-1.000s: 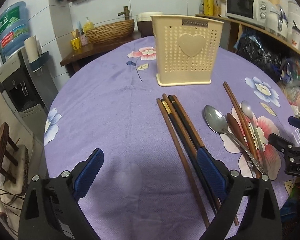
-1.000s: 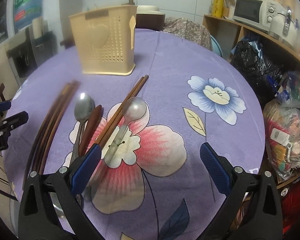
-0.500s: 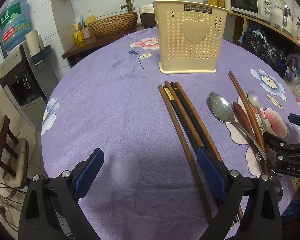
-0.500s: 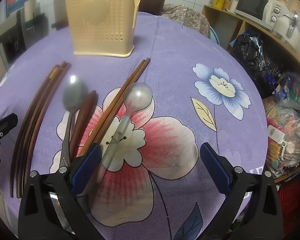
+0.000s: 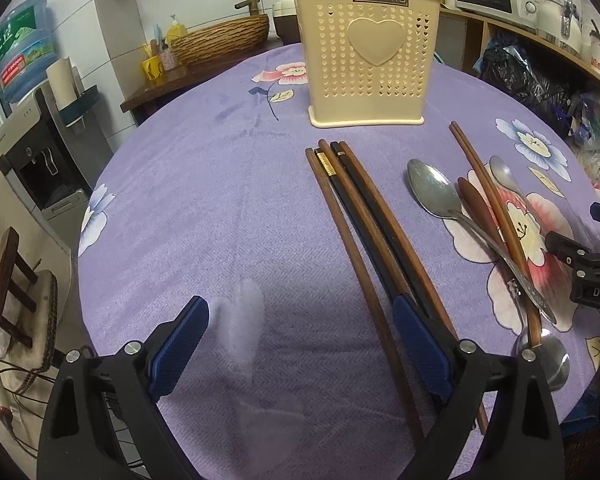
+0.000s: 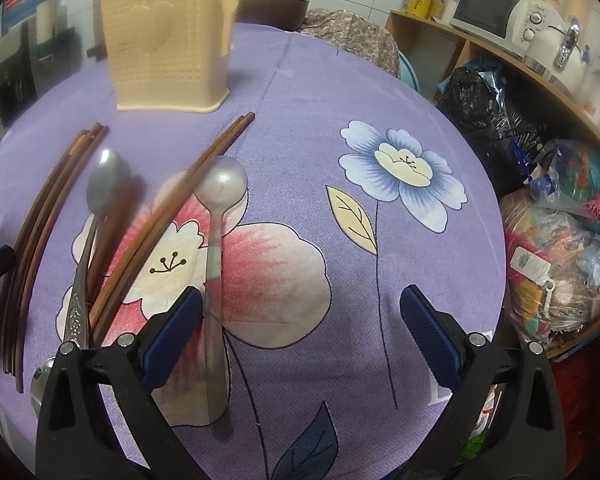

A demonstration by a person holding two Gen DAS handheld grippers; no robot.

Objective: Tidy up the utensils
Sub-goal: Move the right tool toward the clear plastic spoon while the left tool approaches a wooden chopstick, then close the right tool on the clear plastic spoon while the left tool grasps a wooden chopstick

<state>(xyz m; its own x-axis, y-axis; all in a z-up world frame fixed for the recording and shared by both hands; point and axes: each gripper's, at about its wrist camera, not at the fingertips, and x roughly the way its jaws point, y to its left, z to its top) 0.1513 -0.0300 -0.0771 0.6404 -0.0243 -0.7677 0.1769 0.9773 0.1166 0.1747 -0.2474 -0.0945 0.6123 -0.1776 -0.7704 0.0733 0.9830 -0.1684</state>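
Both grippers are hovering wide open and empty, the right gripper (image 6: 300, 328) lining its jaws up on the near spoon (image 6: 219, 216), the left gripper (image 5: 300, 344) over the chopsticks (image 5: 364, 216), the holder (image 5: 366, 56) waiting at the table's far side.

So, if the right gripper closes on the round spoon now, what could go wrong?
Both grippers are open. Two risks:
1. The round spoon lies just inside the right gripper's left finger, right next to the pair of brown chopsticks. Closing could nudge them.
2. The other spoon, a dark wooden utensil and those chopsticks overlap, so lifting one may drag the rest, possibly towards the near edge of the table.
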